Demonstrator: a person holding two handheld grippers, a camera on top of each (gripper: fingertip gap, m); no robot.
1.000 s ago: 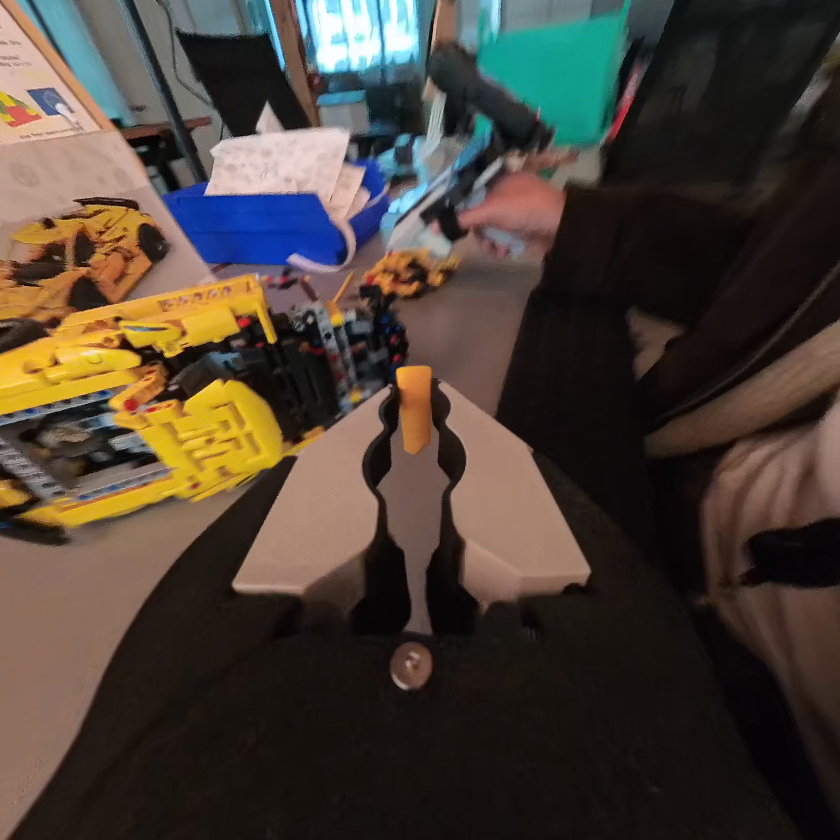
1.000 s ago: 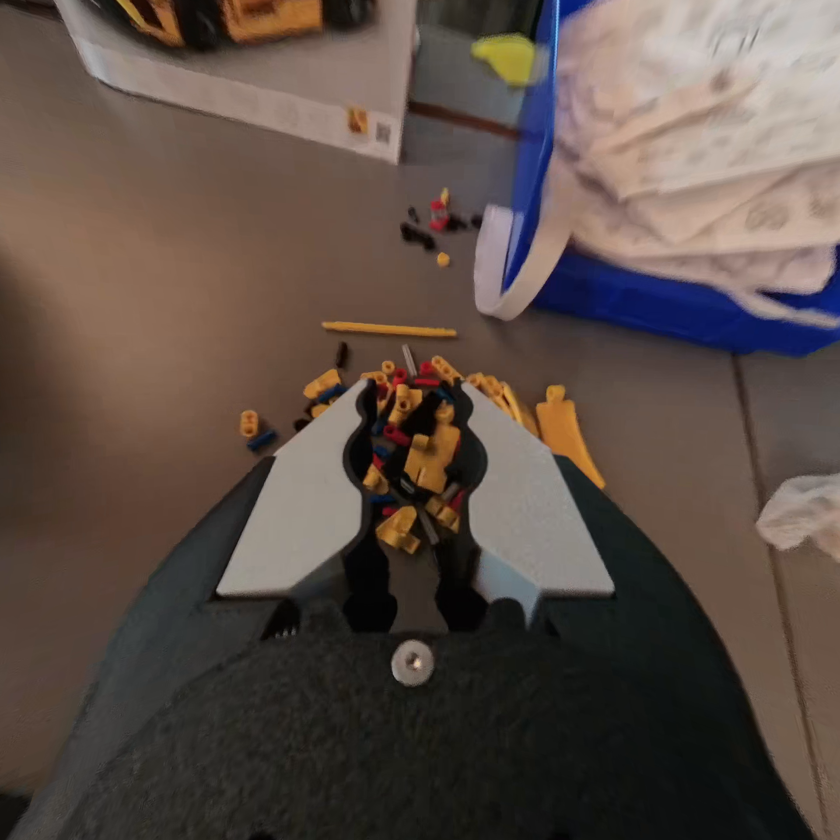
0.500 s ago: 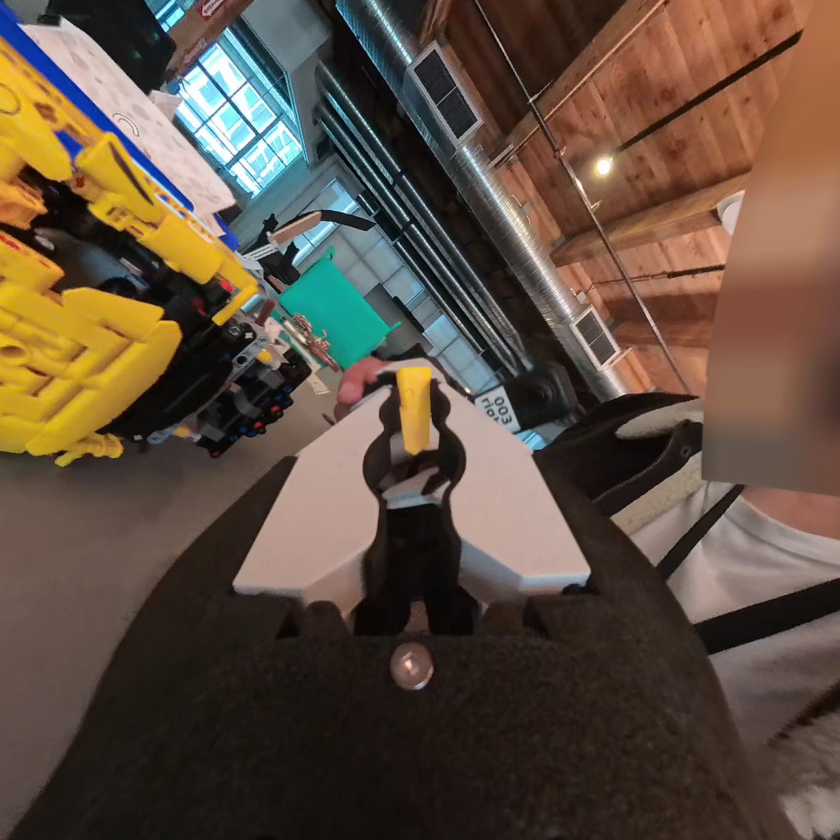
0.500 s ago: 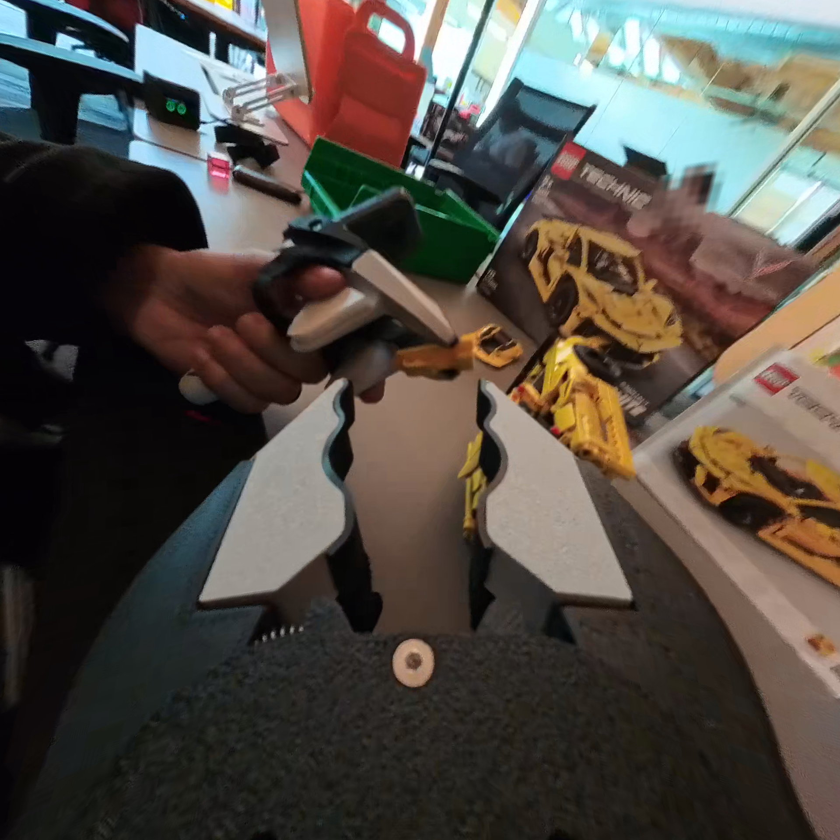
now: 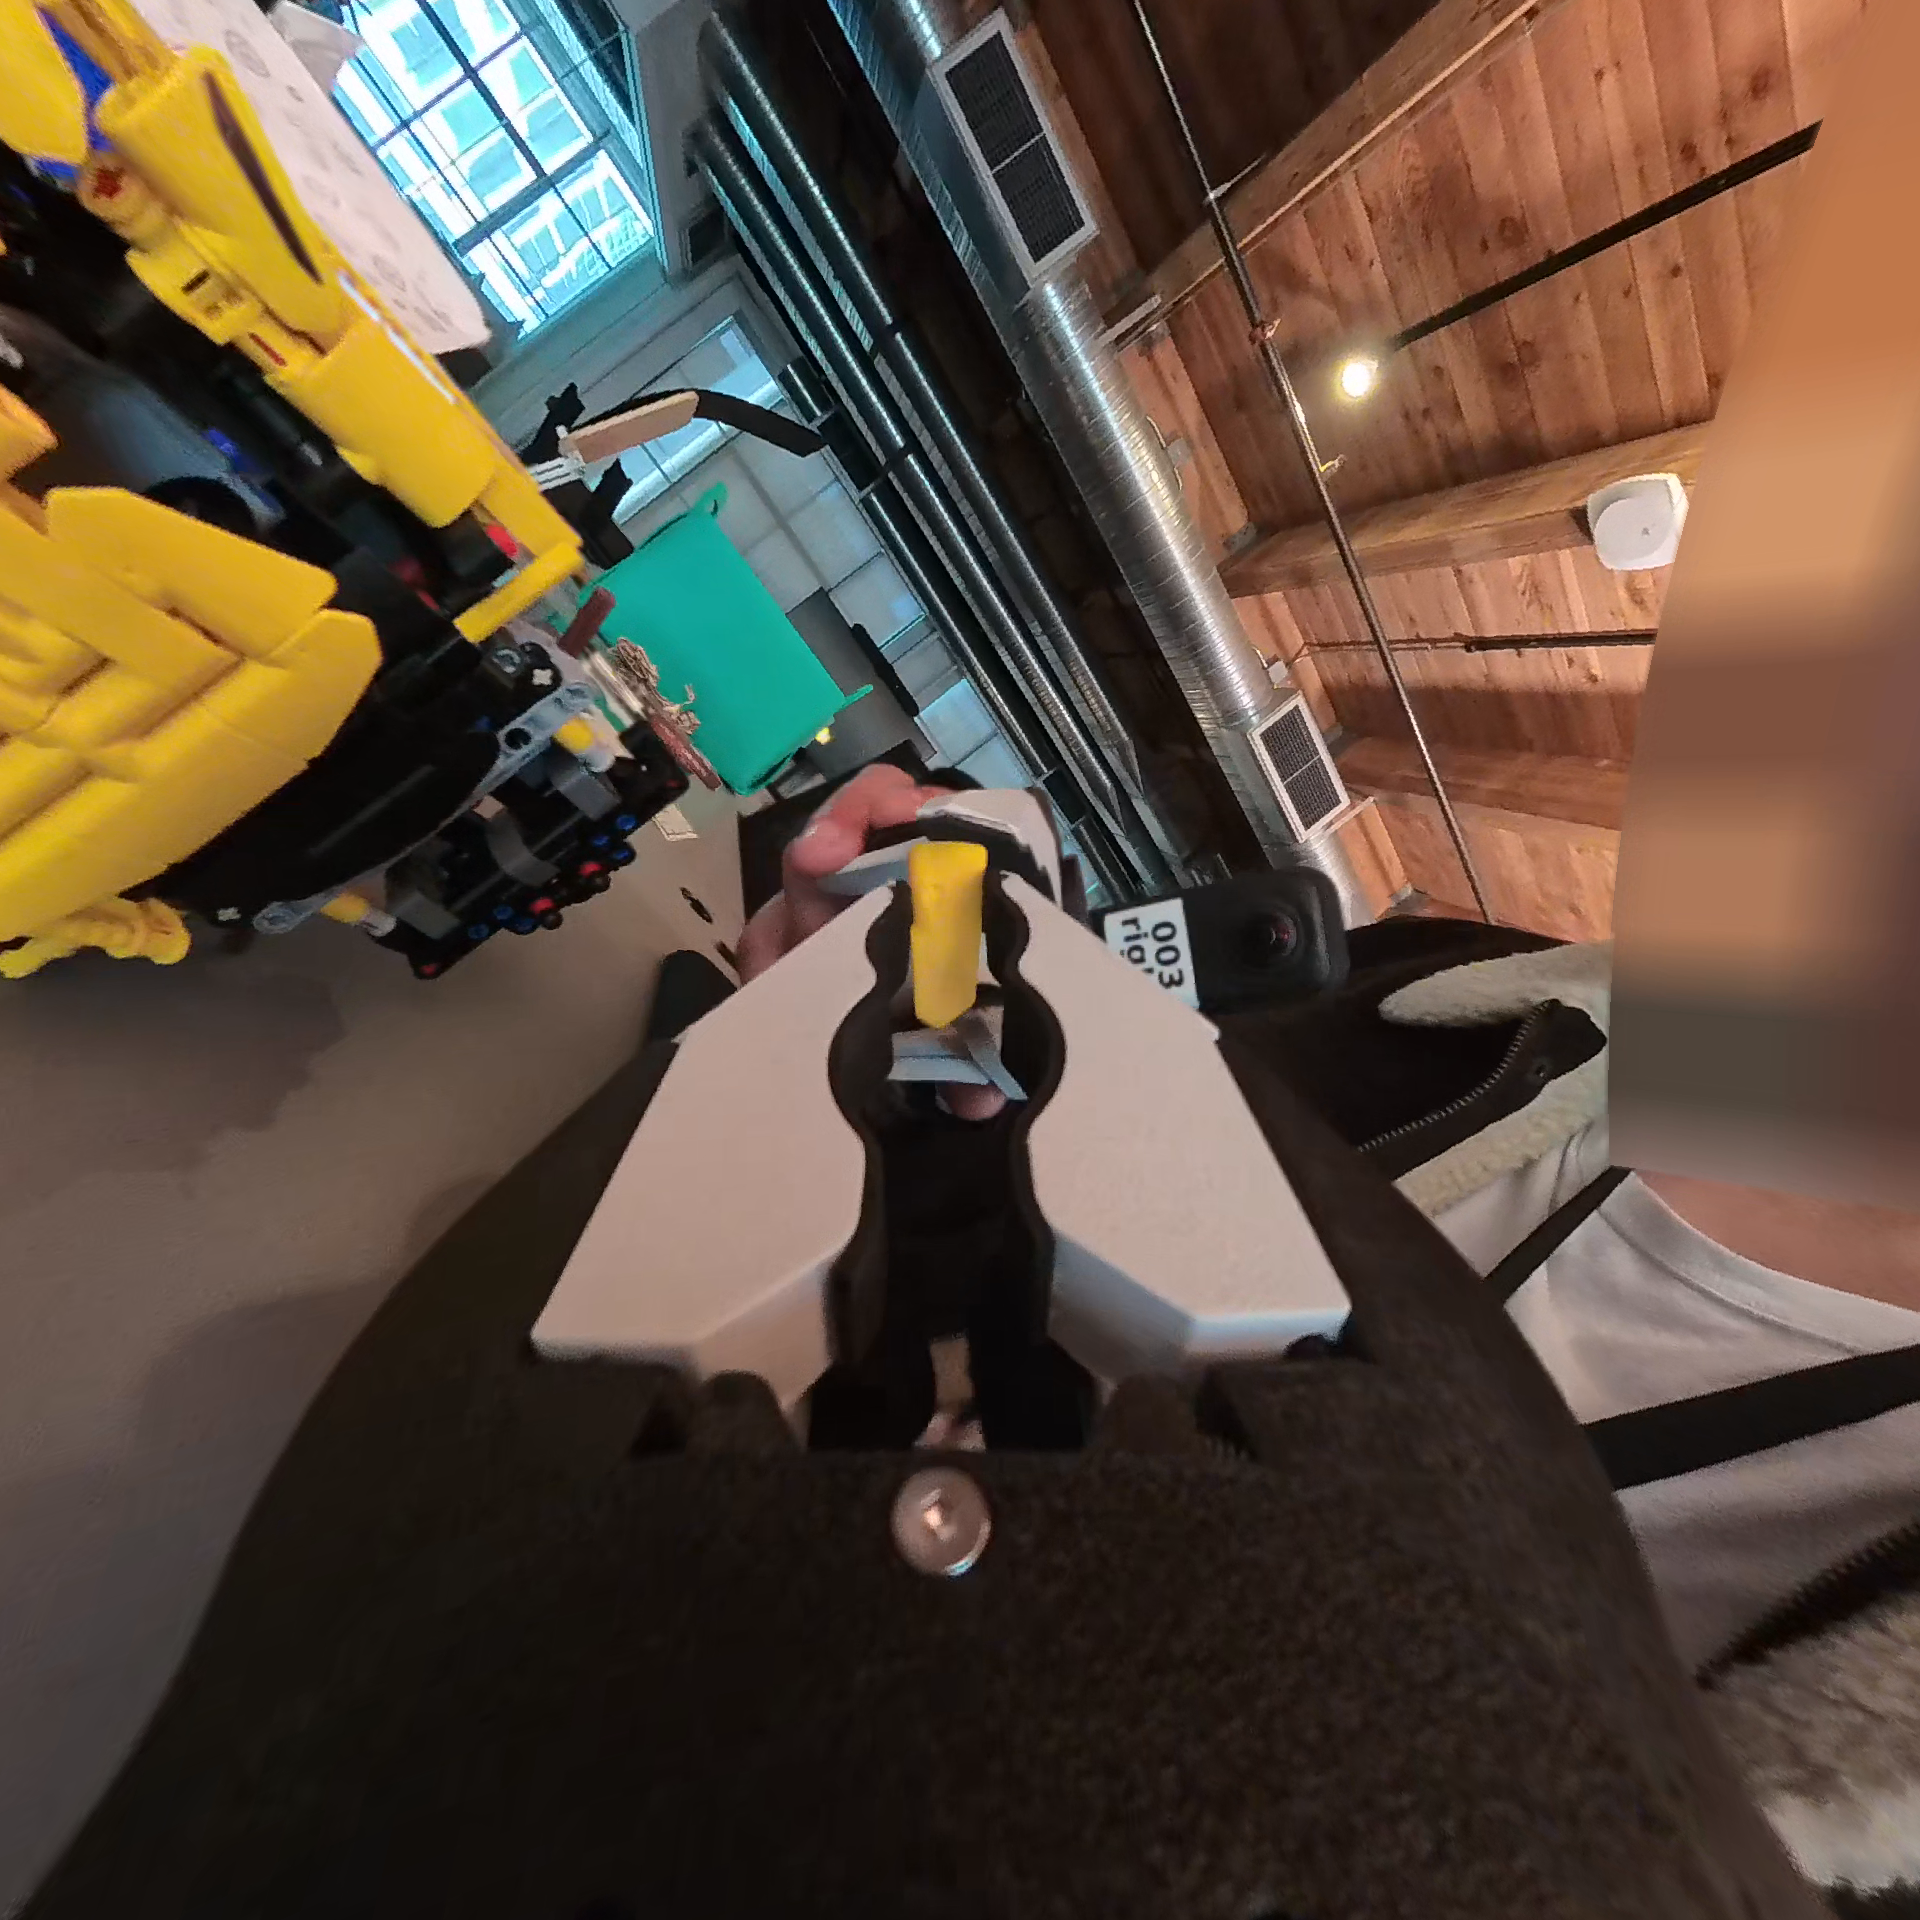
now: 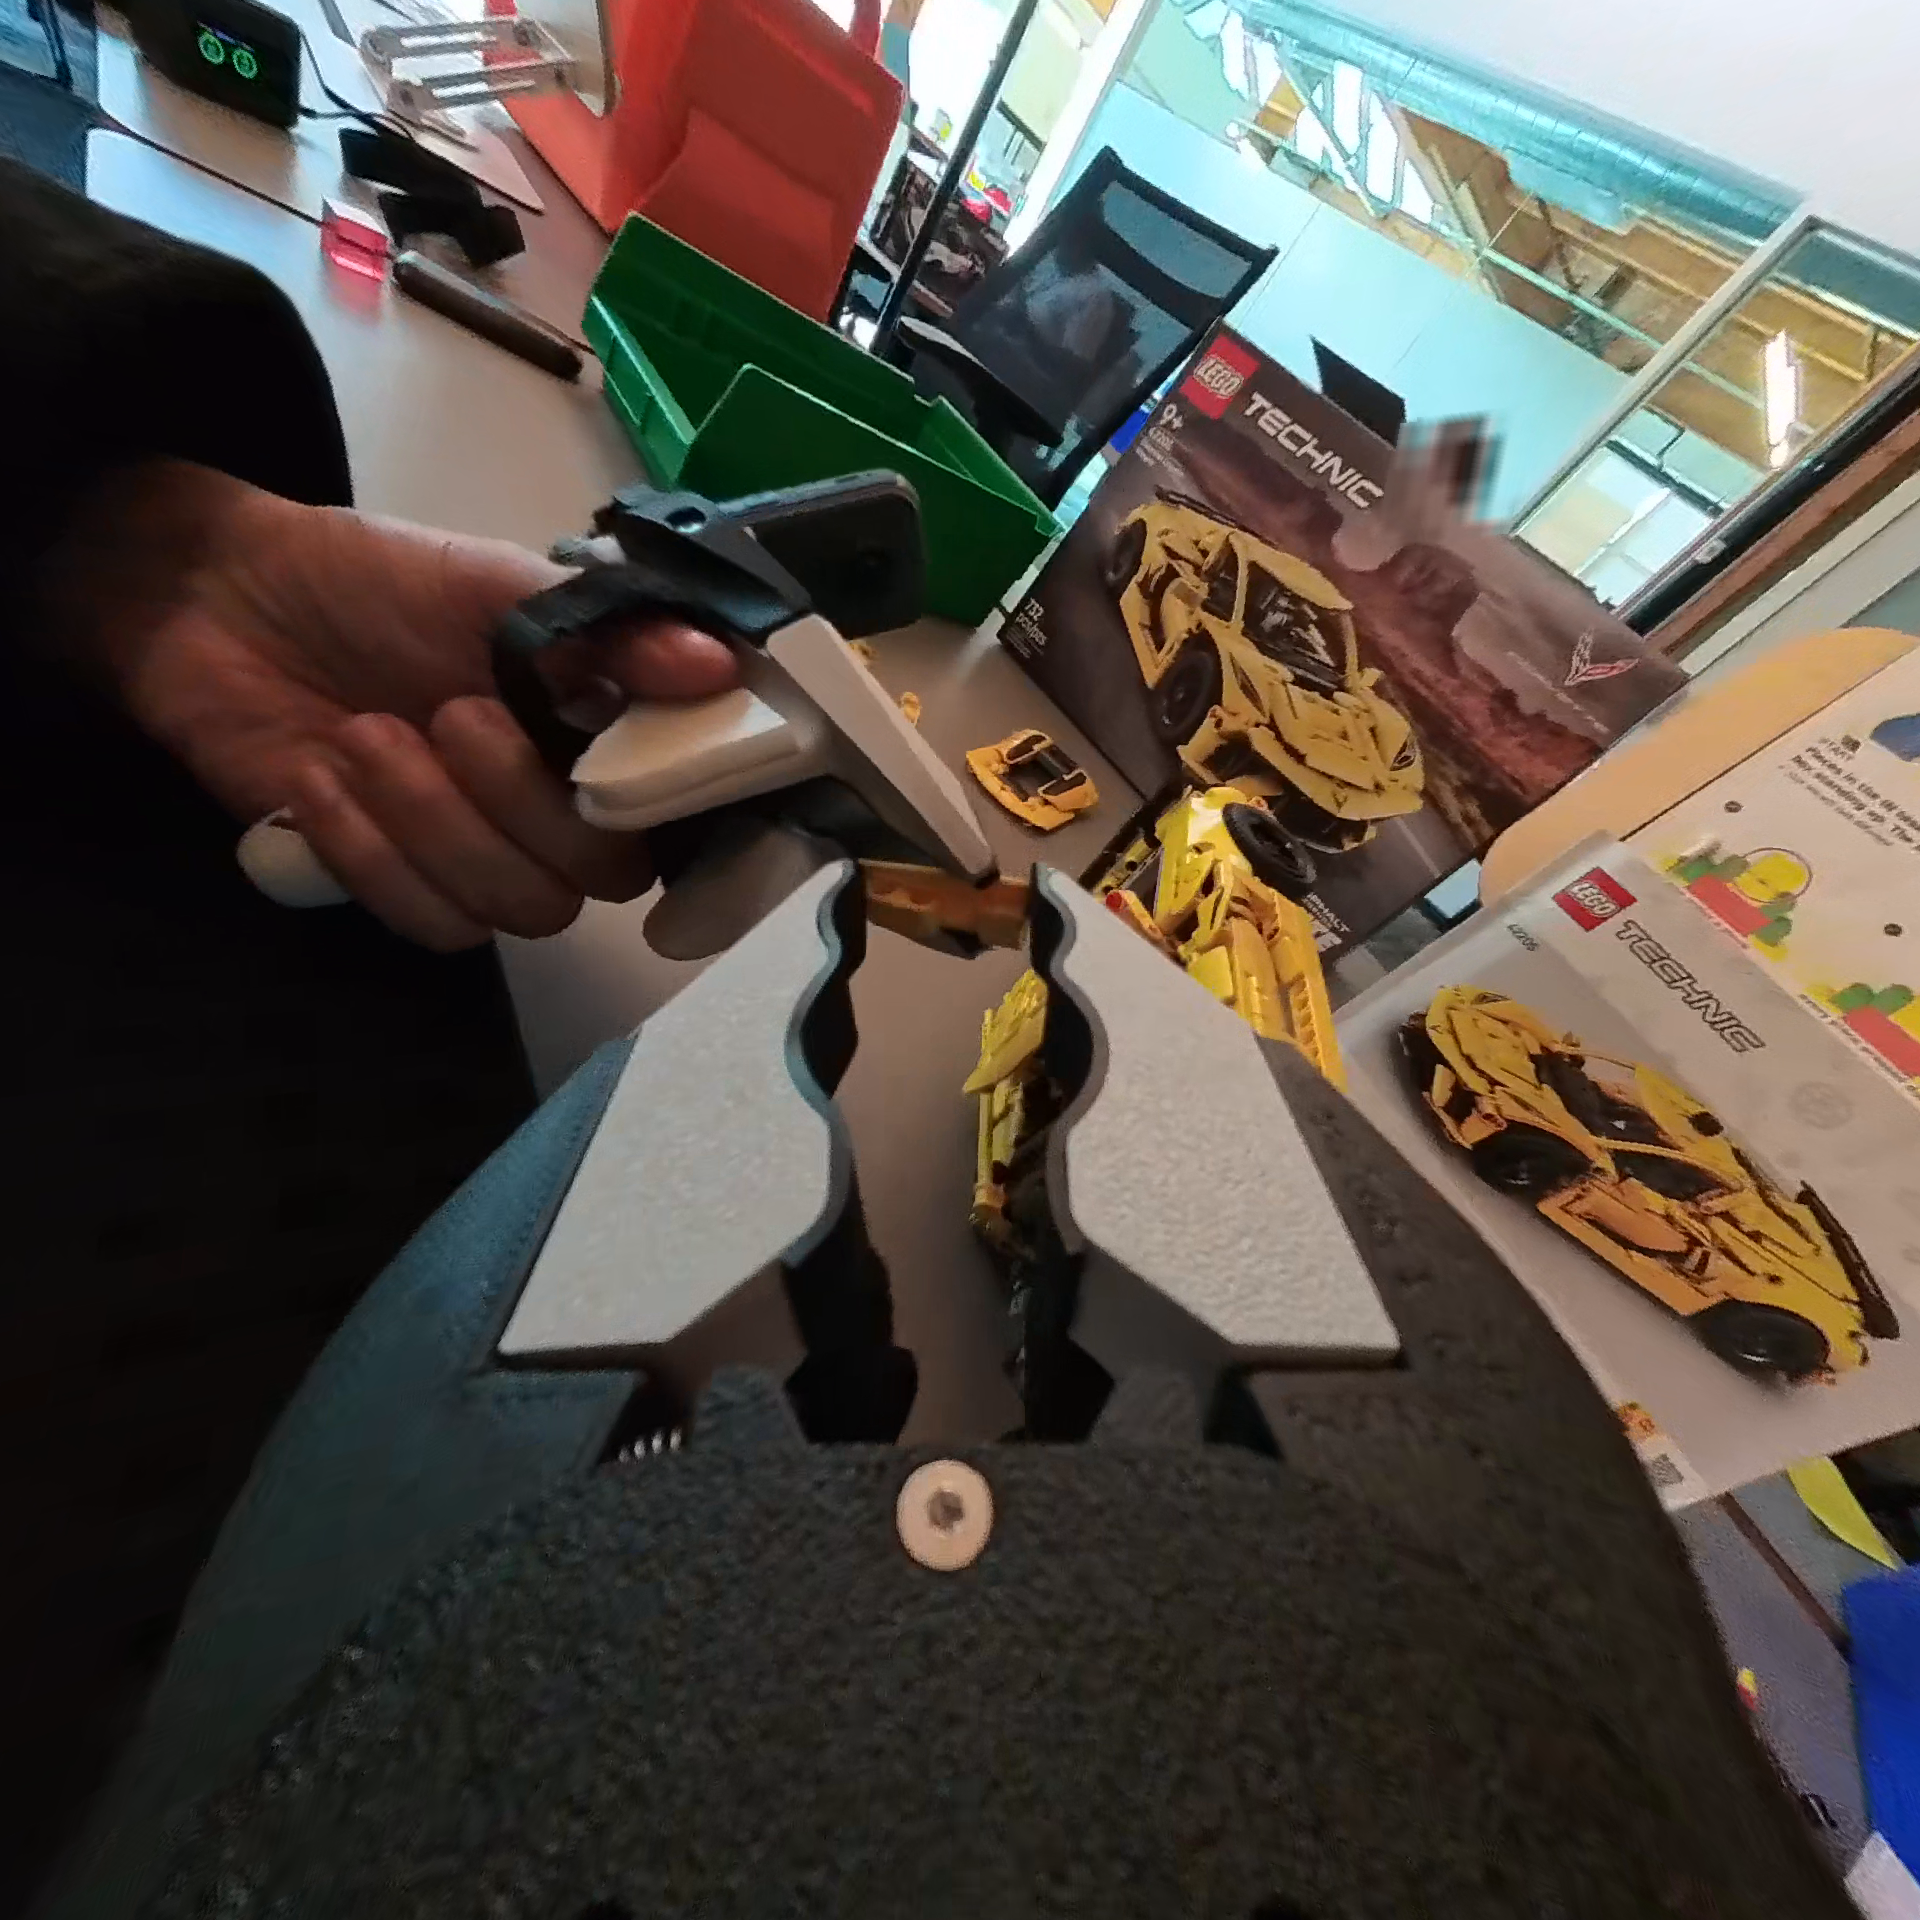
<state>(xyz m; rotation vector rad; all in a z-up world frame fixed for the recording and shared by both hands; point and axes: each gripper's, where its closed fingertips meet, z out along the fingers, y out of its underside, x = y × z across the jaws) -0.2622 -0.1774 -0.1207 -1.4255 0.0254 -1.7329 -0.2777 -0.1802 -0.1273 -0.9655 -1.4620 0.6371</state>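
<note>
My left gripper point(image 5: 943, 914) is shut on a small yellow plastic piece point(image 5: 943, 935) that sticks out past its tips. In the right wrist view, a hand point(image 6: 343, 707) holds that left gripper point(image 6: 977, 873), and the yellow piece point(image 6: 935, 906) lies in the gap between my right gripper's tips. My right gripper point(image 6: 945, 894) is open, with its jaws on either side of the piece; I cannot tell whether they touch it. Both are held above the table point(image 6: 468, 416). A part-built yellow and black toy car point(image 5: 208, 675) stands left of the left gripper and also shows in the right wrist view point(image 6: 1226, 935).
A green bin point(image 6: 831, 416), a box with a yellow car picture point(image 6: 1330, 644), an instruction booklet point(image 6: 1662, 1143) and a small yellow car part point(image 6: 1034, 774) are on the table. A red bag point(image 6: 727, 125) stands behind. The person's body point(image 5: 1714, 1403) is close on the right. My two grippers' fingertips are within a few centimetres of each other.
Both grippers have lifted off the table and turned to face each other. The right gripper left the pile of small pieces, opened, and now has the left gripper's yellow piece between its tips.
</note>
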